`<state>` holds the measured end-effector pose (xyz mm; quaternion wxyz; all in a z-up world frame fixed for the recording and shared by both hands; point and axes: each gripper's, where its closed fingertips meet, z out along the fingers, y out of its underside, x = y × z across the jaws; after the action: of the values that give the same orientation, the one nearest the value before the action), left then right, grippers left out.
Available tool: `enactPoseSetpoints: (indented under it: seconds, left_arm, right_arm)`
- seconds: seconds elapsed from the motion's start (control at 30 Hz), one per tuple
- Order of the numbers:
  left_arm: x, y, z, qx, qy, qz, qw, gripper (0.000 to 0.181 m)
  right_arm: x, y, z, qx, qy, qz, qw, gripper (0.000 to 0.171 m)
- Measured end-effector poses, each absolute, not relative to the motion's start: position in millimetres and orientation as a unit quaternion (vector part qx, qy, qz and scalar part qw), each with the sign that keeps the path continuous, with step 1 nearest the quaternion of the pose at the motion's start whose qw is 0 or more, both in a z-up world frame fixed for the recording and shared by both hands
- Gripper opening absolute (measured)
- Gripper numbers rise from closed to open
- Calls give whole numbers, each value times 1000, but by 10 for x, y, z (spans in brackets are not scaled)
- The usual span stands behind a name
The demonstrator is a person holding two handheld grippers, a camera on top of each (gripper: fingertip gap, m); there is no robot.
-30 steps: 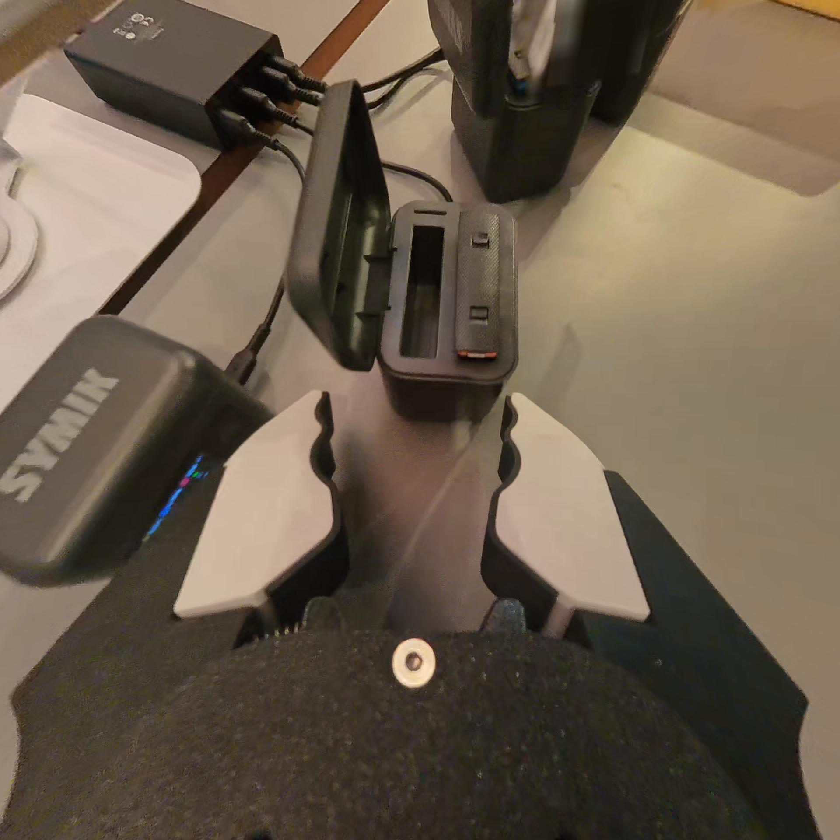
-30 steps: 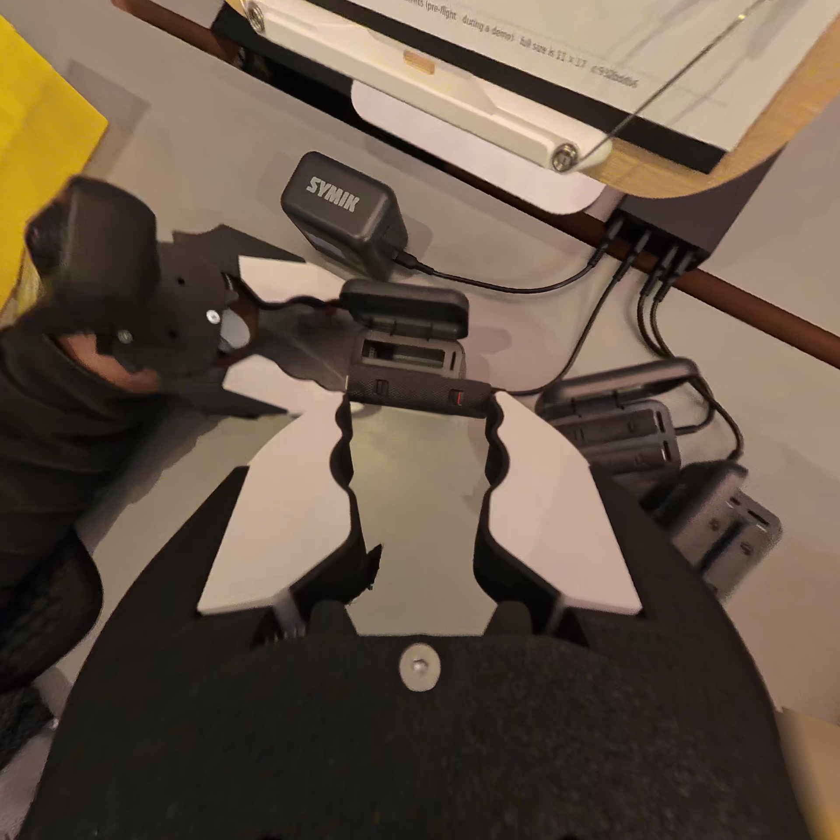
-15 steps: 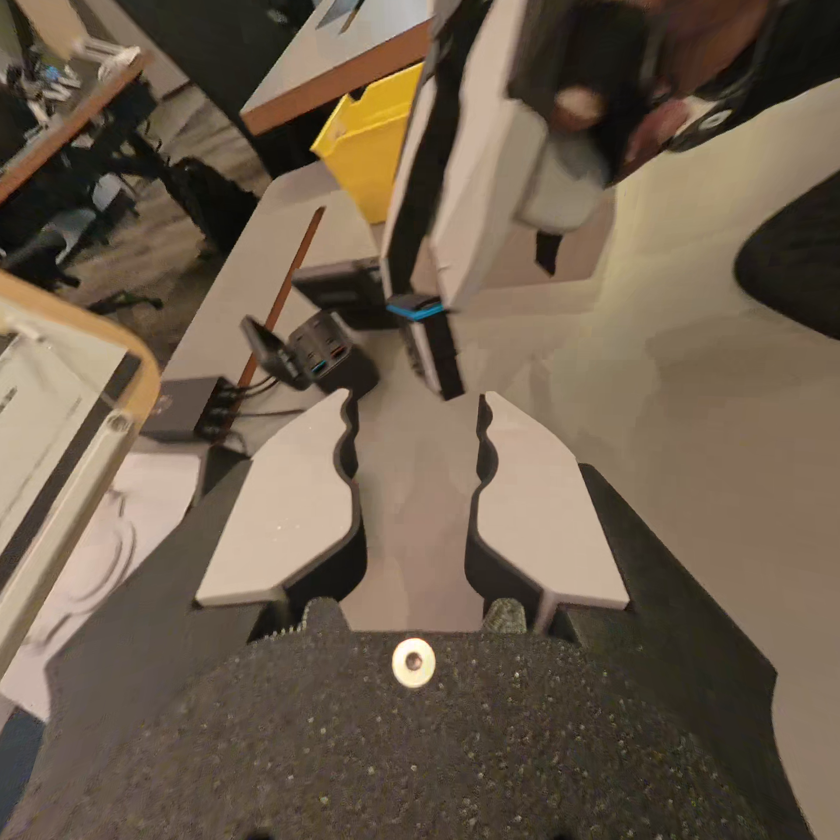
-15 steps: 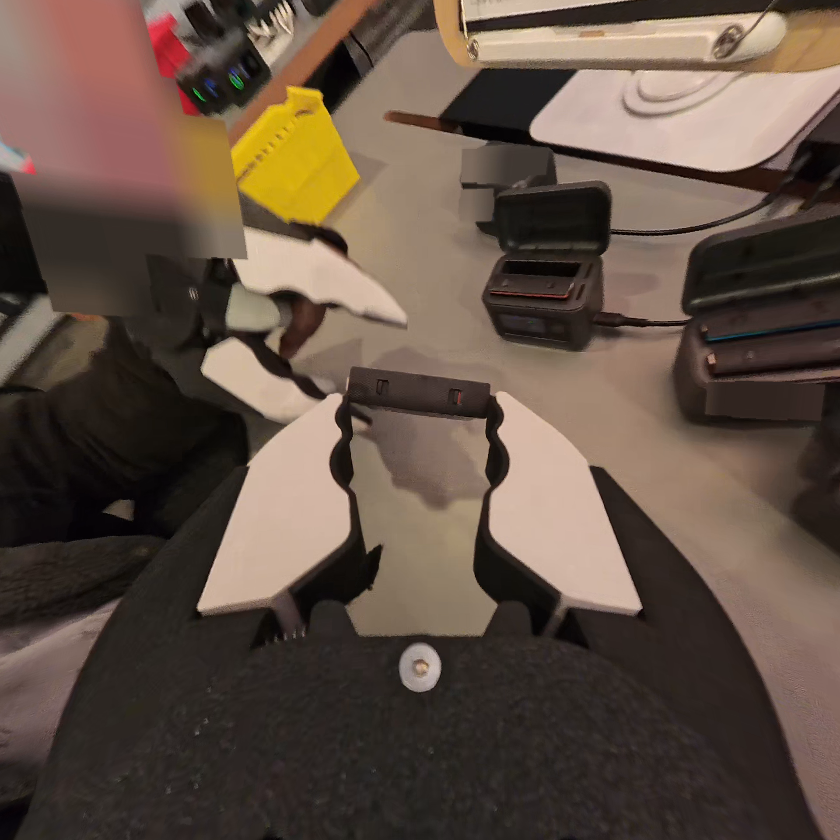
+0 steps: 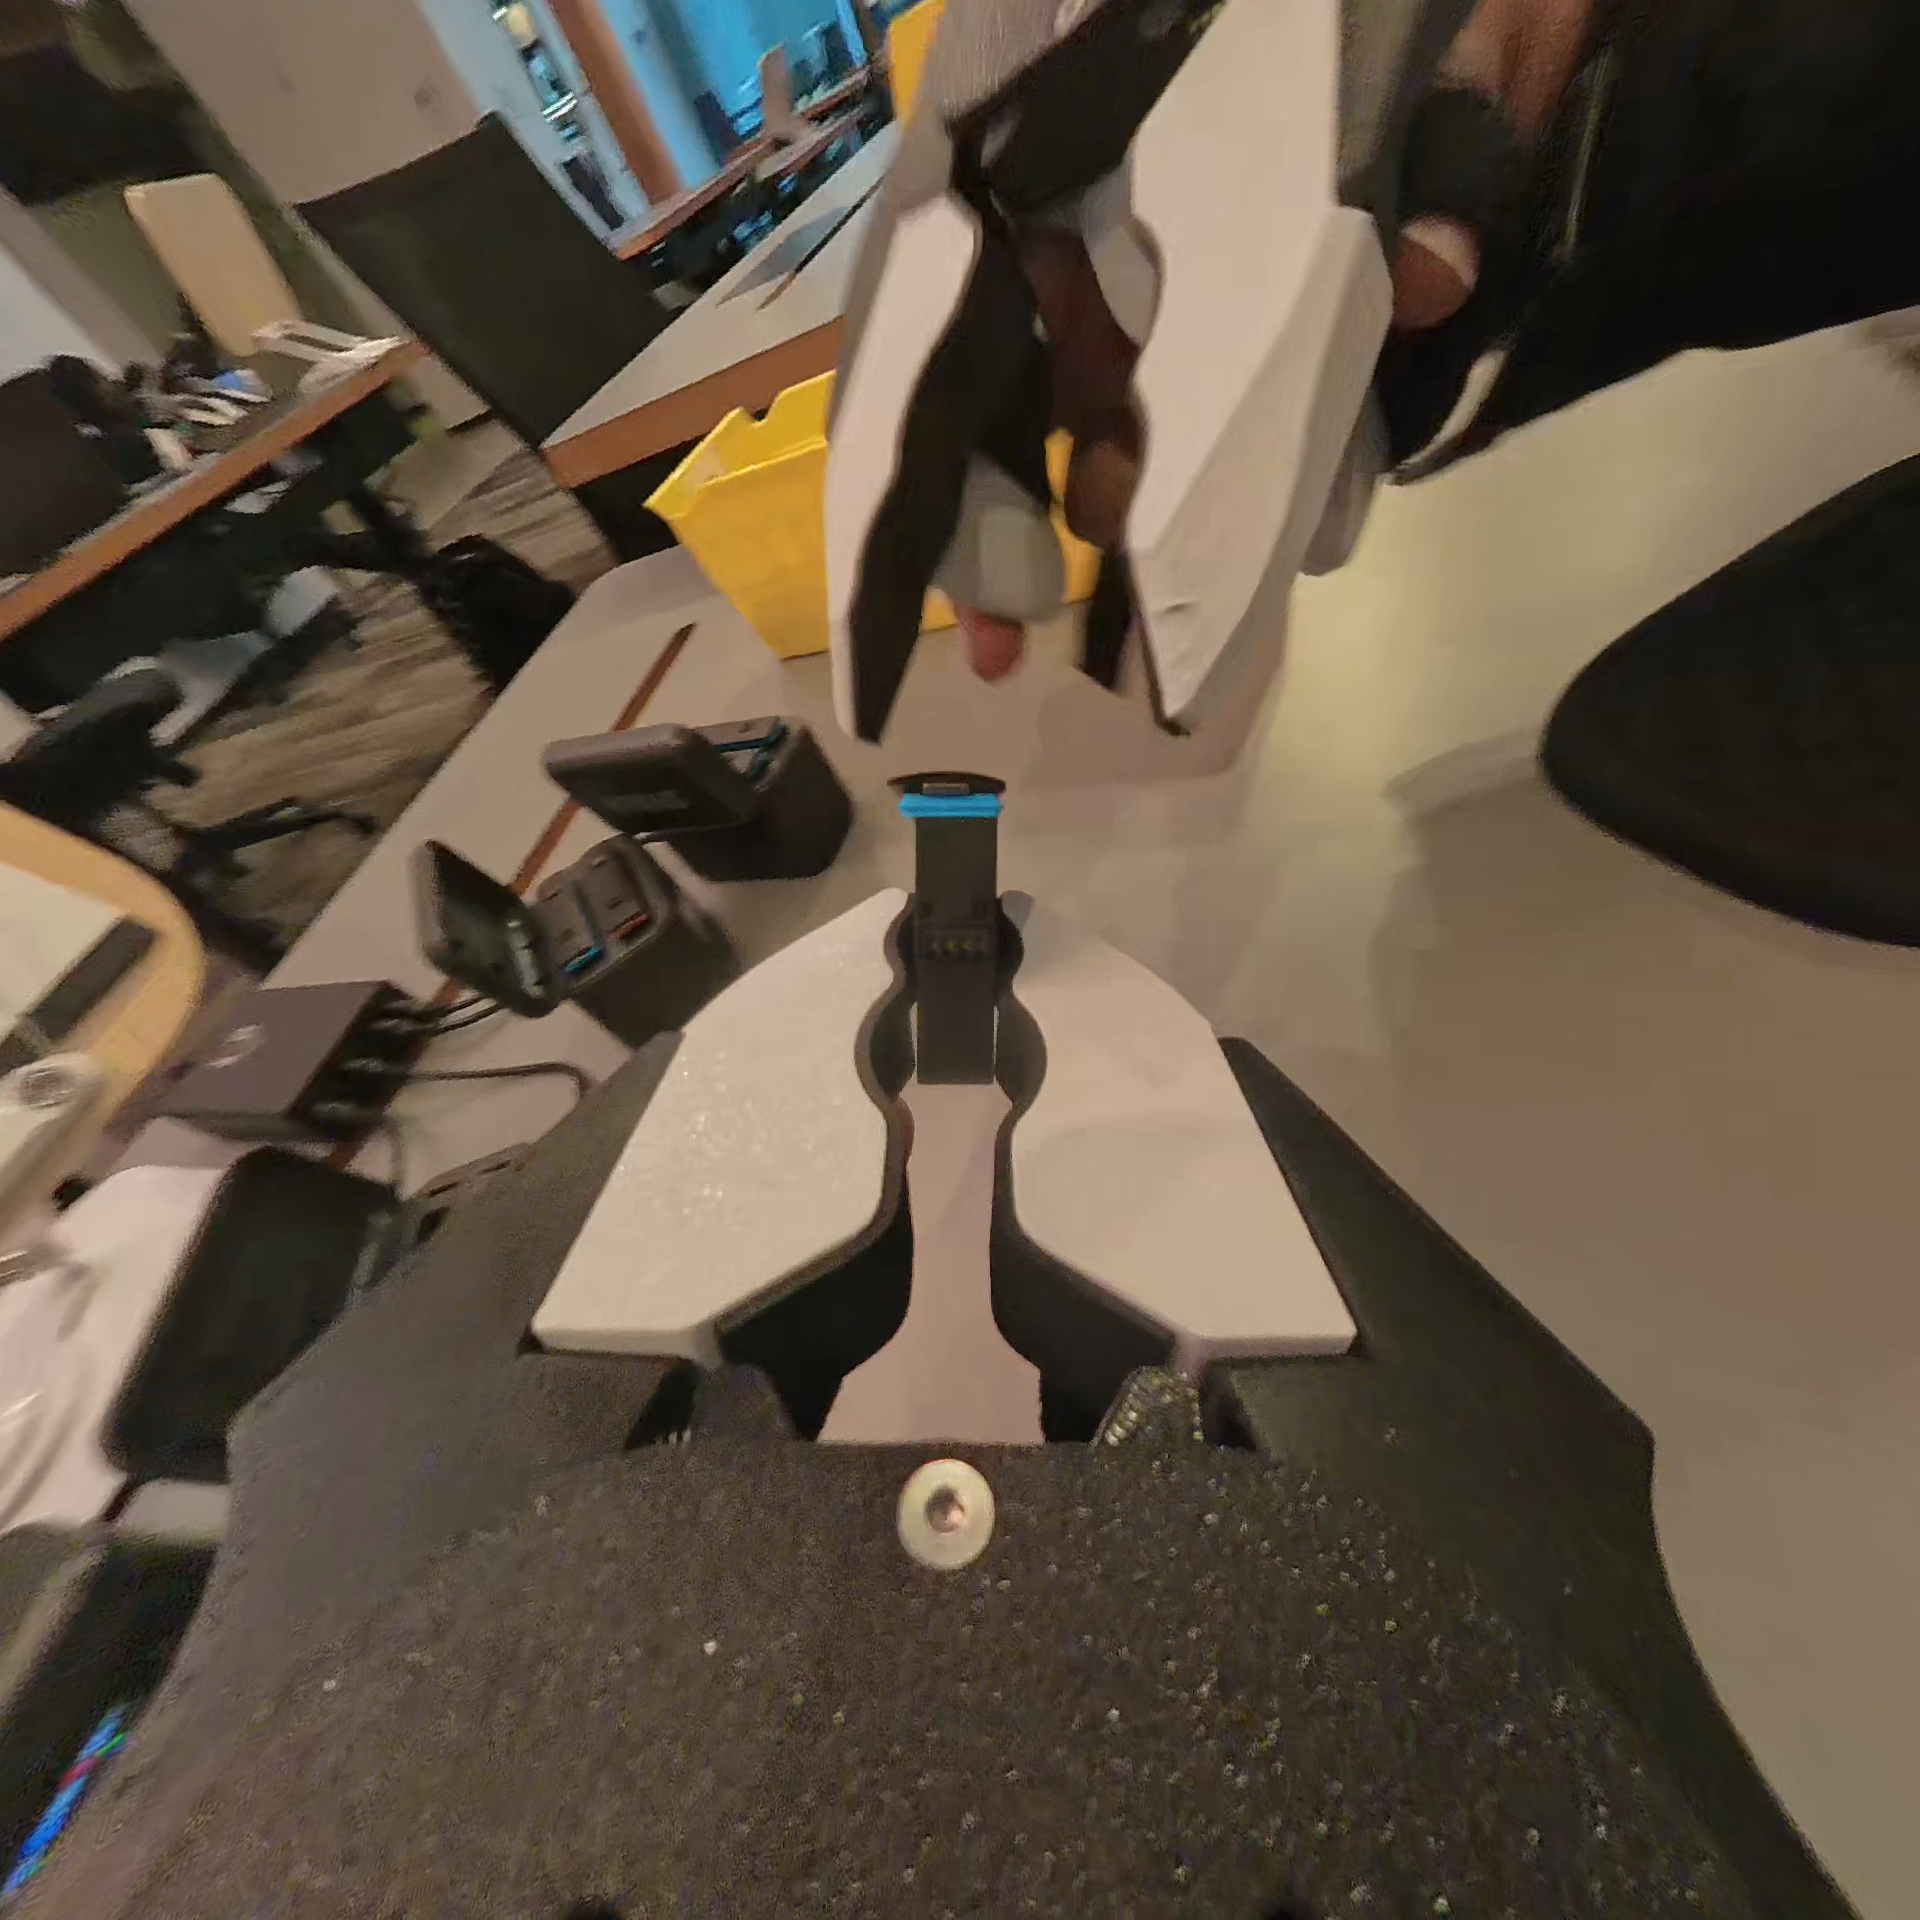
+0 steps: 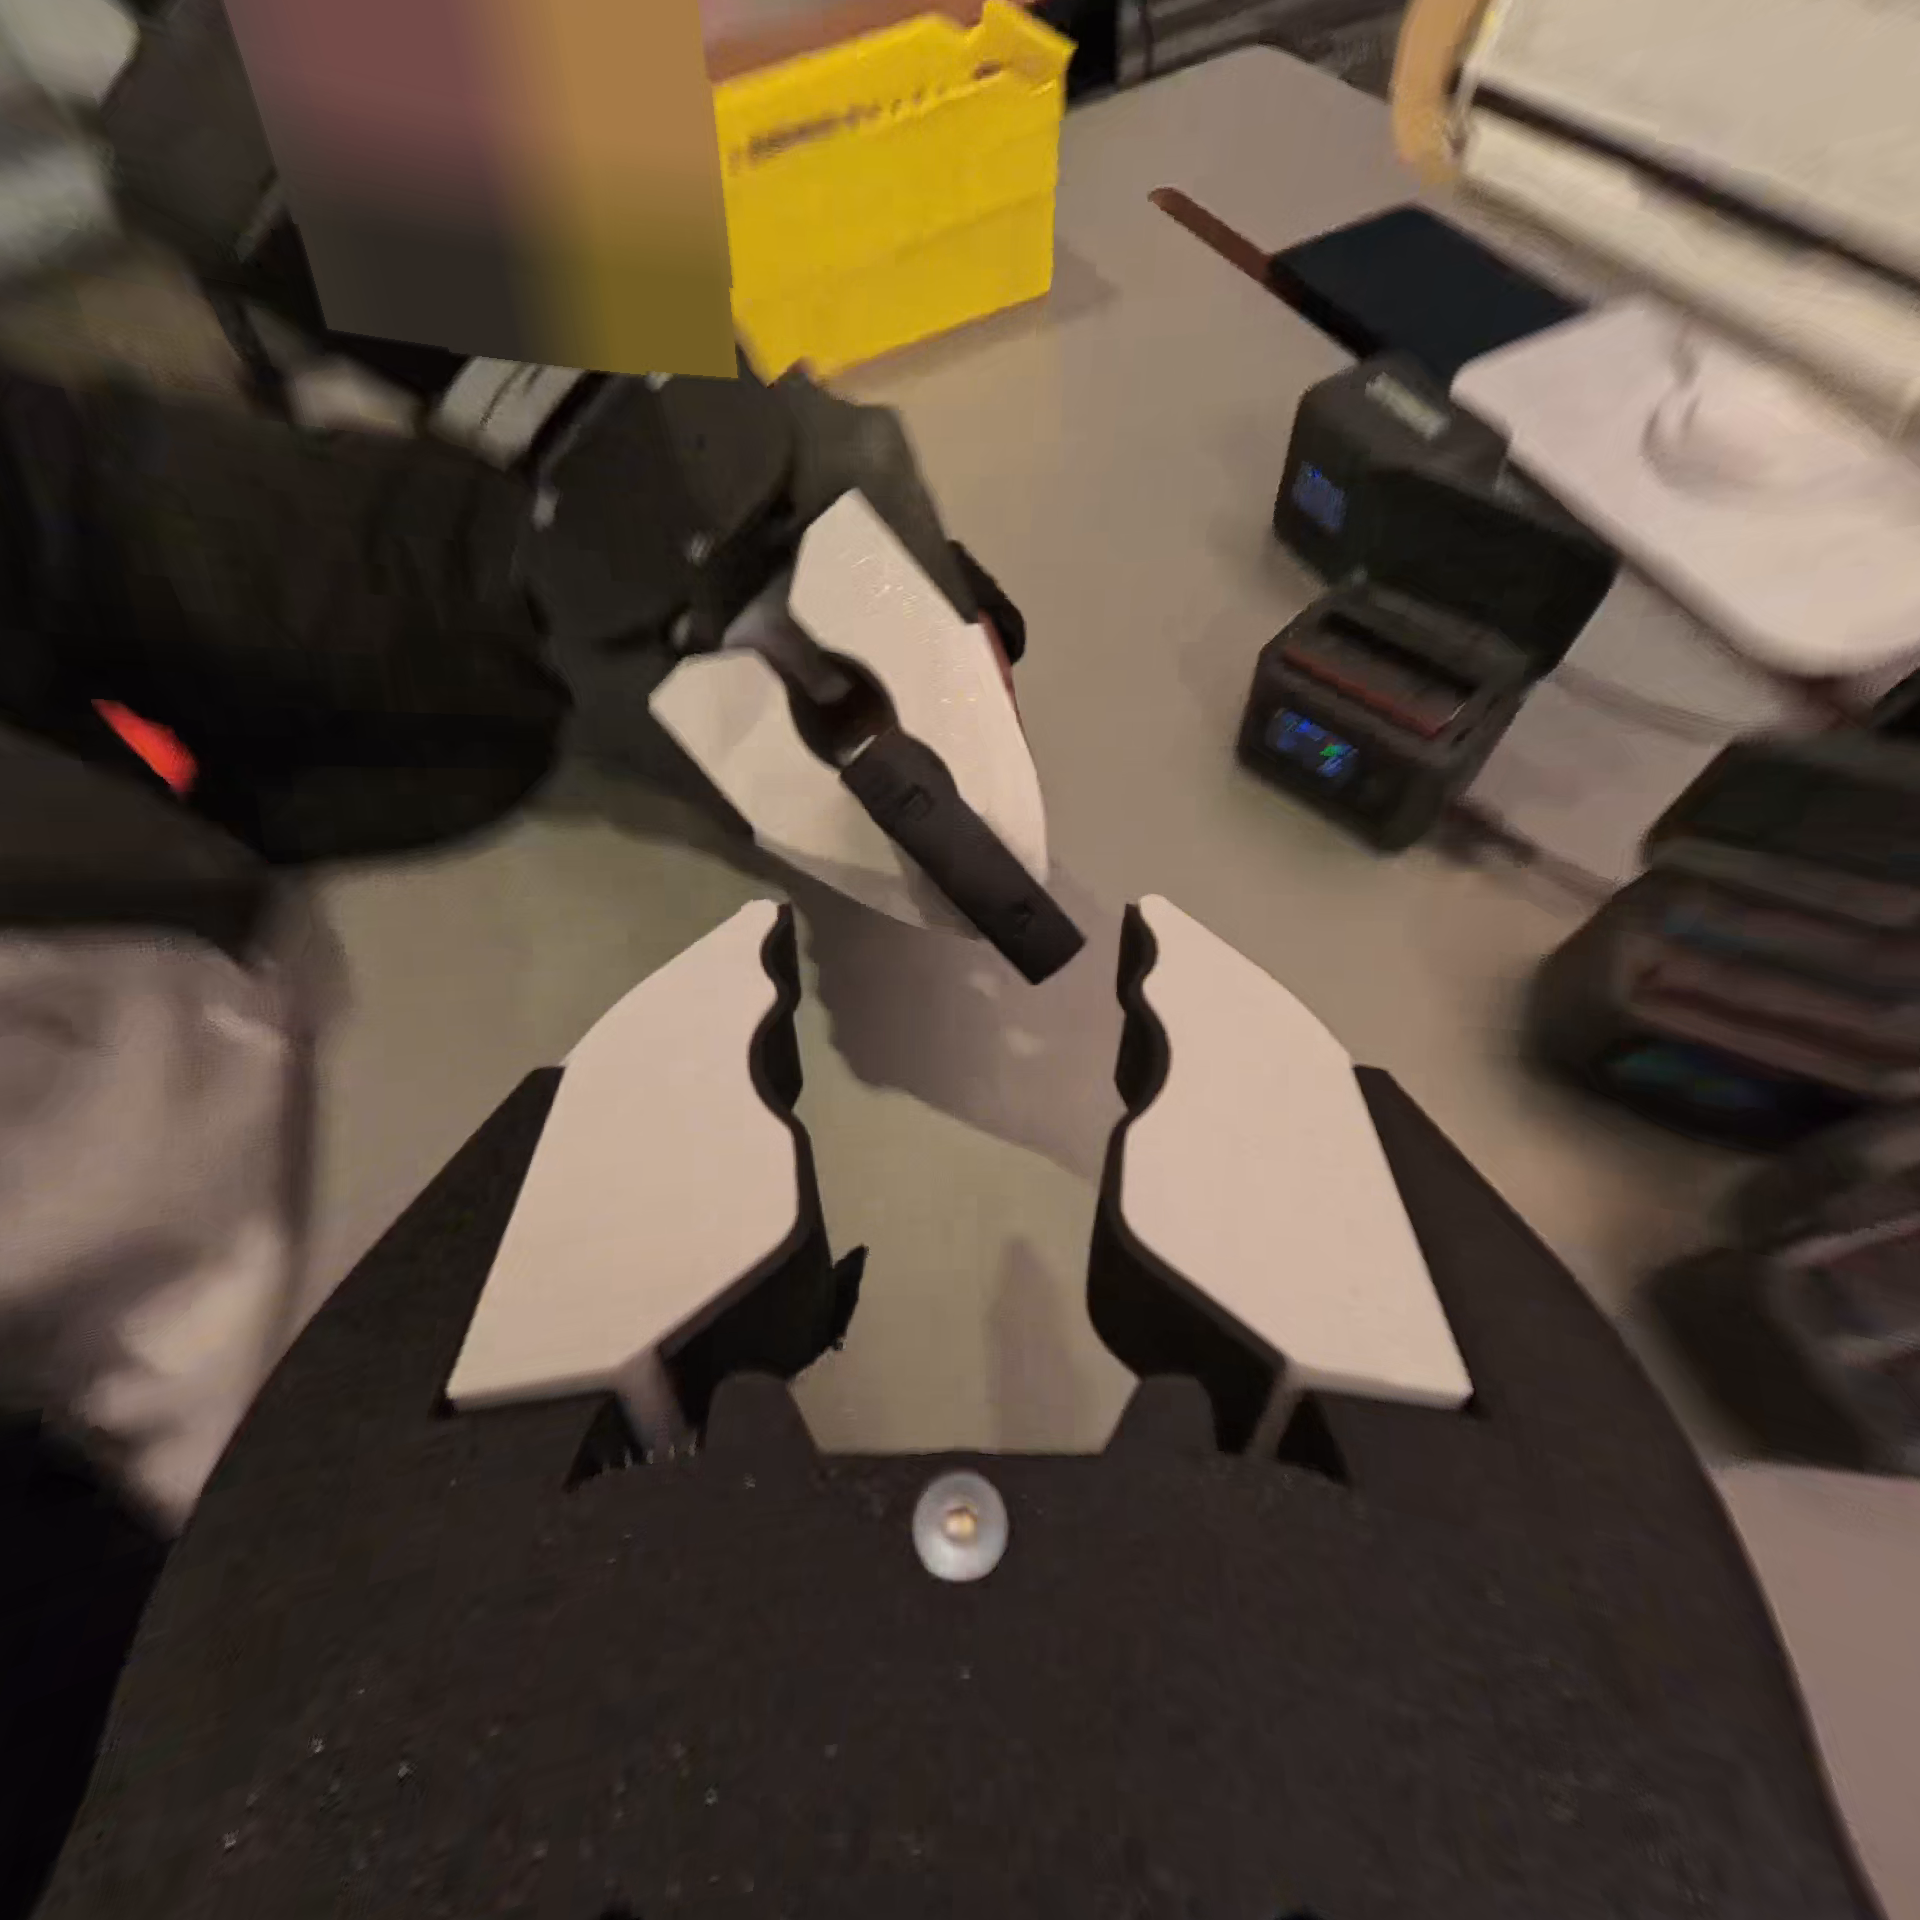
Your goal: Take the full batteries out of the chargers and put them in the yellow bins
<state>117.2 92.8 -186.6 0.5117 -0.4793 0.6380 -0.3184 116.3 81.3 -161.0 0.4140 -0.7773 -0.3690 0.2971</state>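
My left gripper is shut on a slim black battery with a blue end, which sticks out forward above the grey table. My right gripper is open and empty, and it shows in the left wrist view just above the battery's tip. In the right wrist view the left gripper holds the battery right in front of my open fingers. A yellow bin stands at the table's far end. Open black chargers hold more batteries.
Another charger and a black power hub with cables sit along the left side. More chargers stand at the right. A white pad lies behind them. A person's dark sleeve is at the left. Less than 4 cm separates the two grippers' tips.
The battery has passed from my right gripper to my left. The right has opened and let go; the left has shut on it. Both have moved away from the chargers.
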Motion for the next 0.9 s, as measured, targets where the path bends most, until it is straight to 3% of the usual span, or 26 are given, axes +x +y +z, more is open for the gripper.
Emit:
enactPoseSetpoints:
  seconds: [0.17, 0.37, 0.43, 0.6, 0.7, 0.9]
  left_arm:
    - [1157, 713, -1838, -453, 640, -404, 472, 11]
    - [1157, 548, -1756, -426, 641, -435, 467, 11]
    - [1155, 533, -1779, -423, 648, -429, 466, 11]
    - [1188, 540, -1805, -432, 639, -434, 465, 12]
    - [1191, 634, -1819, -455, 625, -434, 462, 31]
    - [1146, 980, -1866, -509, 588, -405, 480, 28]
  right_arm:
    - [1141, 622, -1470, -712, -556, 126, 410, 44]
    - [1031, 565, -1595, -702, -612, 90, 354, 28]
    - [1000, 576, -1642, -697, -618, 79, 357, 15]
    - [1046, 580, -1662, -697, -623, 66, 350, 15]
    - [1269, 604, -1564, -695, -636, 35, 335, 15]
    - [2417, 1043, -959, -736, -595, -103, 306, 15]
